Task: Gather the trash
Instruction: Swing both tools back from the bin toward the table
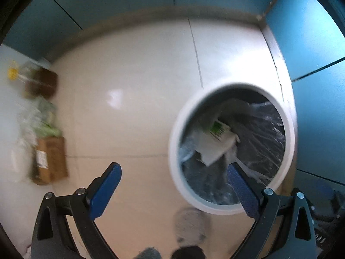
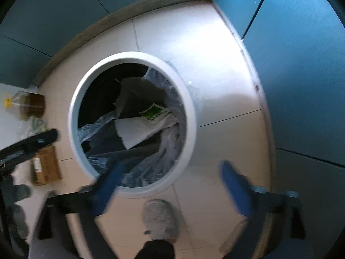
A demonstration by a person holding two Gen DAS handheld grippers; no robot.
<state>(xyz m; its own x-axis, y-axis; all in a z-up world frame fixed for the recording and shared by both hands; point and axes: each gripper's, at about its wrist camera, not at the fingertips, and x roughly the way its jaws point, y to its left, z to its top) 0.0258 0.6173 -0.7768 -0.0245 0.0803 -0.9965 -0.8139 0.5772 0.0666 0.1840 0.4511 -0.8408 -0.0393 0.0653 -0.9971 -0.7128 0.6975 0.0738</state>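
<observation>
A round white-rimmed trash bin [image 1: 175, 142] [image 2: 73, 116] stands on the tiled floor, lined with a clear bag. Inside lie white paper [image 1: 212, 149] [image 2: 140, 129] and a green-printed wrapper [image 1: 218, 128] [image 2: 155, 112]. My left gripper [image 1: 173, 188] is open and empty, above the floor just left of the bin, its right finger over the bin's edge. My right gripper [image 2: 172, 178] is open and empty, blurred, above the bin's near rim. The left gripper's finger [image 2: 43, 139] shows at the left of the right wrist view.
Along the left wall lie a brown cardboard box [image 1: 50, 161] [image 2: 45, 166], a clear bag with green contents [image 1: 41, 120] and an oil bottle with a yellow cap [image 1: 36, 79] [image 2: 28, 104]. Blue cabinet panels [image 1: 312, 43] [image 2: 301, 75] surround the floor. A grey shoe [image 2: 160, 219] [image 1: 190, 224] is below.
</observation>
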